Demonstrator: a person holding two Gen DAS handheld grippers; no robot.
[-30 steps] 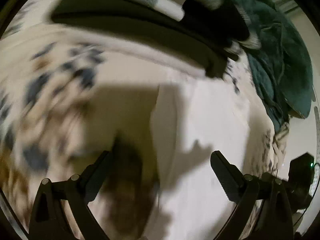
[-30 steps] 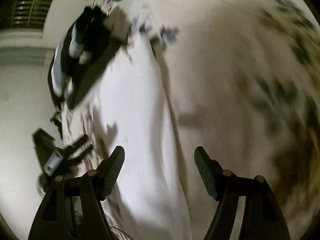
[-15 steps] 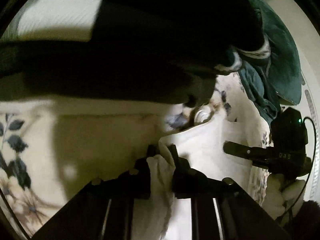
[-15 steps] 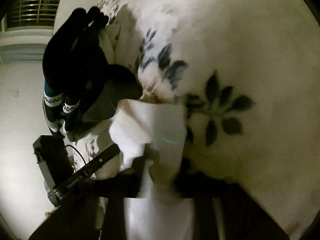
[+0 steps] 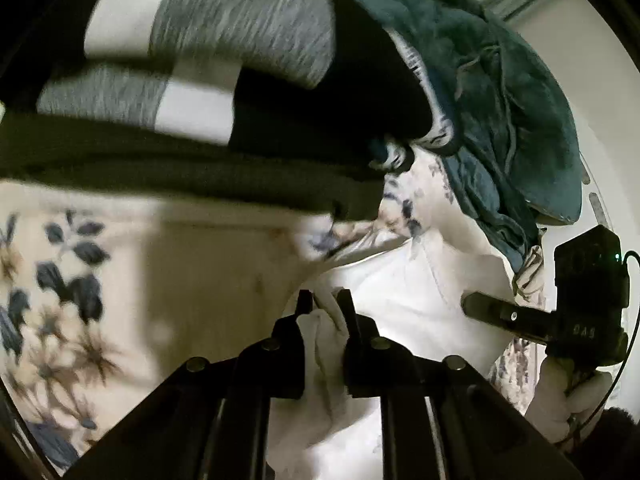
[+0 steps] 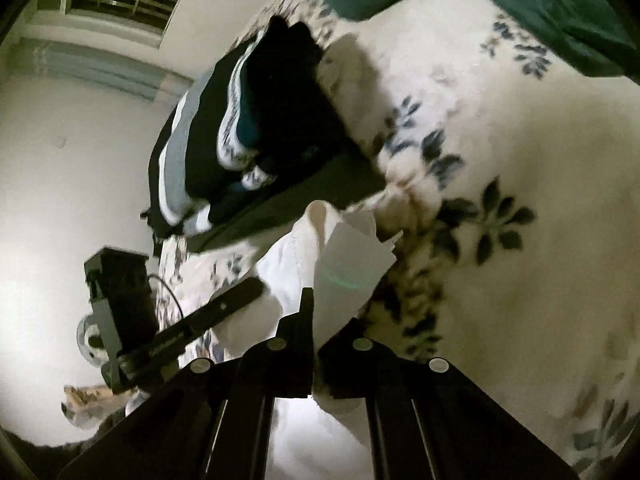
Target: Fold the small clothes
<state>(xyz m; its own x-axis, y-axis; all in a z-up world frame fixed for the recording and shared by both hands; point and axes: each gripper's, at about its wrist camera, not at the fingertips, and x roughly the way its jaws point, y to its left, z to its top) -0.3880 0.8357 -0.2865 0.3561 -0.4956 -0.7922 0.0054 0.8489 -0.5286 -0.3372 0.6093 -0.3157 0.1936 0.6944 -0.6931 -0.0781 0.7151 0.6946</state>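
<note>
A small white garment (image 5: pixel 404 292) lies on the floral bedspread (image 5: pixel 60 272). My left gripper (image 5: pixel 325 300) is shut on one edge of it, and white cloth bunches between the fingers. My right gripper (image 6: pixel 320 312) is shut on another edge of the white garment (image 6: pixel 348 256), which stands up in a fold above the fingers. Each gripper shows in the other's view: the right one in the left wrist view (image 5: pixel 520 320), the left one in the right wrist view (image 6: pixel 192 328).
A stack of folded dark, grey and white clothes (image 5: pixel 240 80) lies just beyond the garment; it also shows in the right wrist view (image 6: pixel 248 128). A teal garment (image 5: pixel 500 100) is heaped to the right. The floral bedspread (image 6: pixel 500 160) stretches to the right.
Both grippers were open above the white garment a second ago. They have closed on its edges and lifted them slightly.
</note>
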